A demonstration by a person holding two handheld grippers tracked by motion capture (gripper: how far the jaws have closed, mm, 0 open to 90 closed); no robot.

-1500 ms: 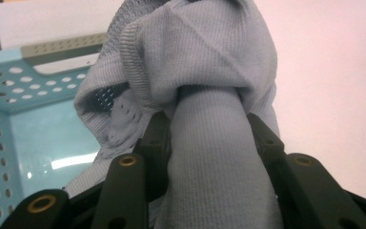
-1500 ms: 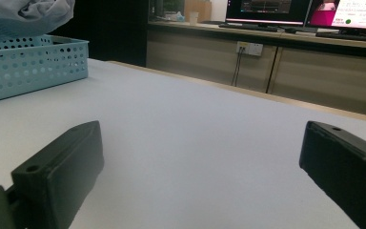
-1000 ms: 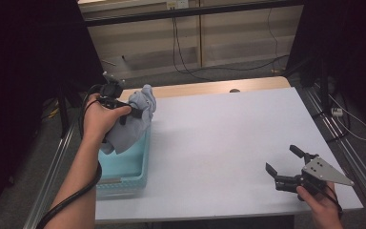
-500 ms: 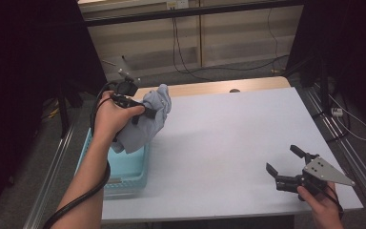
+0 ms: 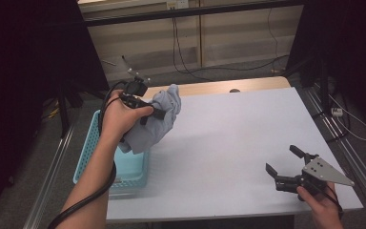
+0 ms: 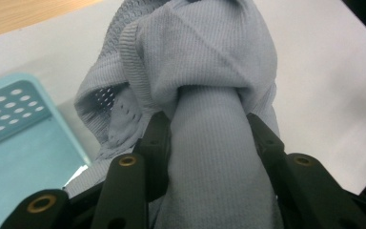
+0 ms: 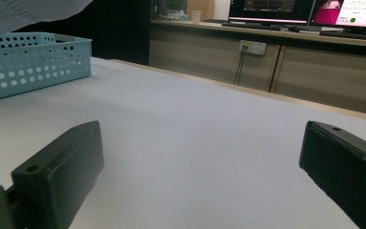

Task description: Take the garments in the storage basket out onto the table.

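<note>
One grey cloth sits clamped between the left tool jaws, hanging at five o'clock above the basket; right tool jaws stand apart.

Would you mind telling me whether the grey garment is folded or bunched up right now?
Bunched up. The grey garment hangs crumpled from the left gripper, whose jaws clamp a thick wad of it above the blue basket.

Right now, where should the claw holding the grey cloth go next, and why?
Probably sideways over the white table, then down. The left claw is shut on the grey cloth, lifted out of the blue basket and hanging at its edge. The right claw waits open above the bare tabletop, ready to help spread it.
</note>
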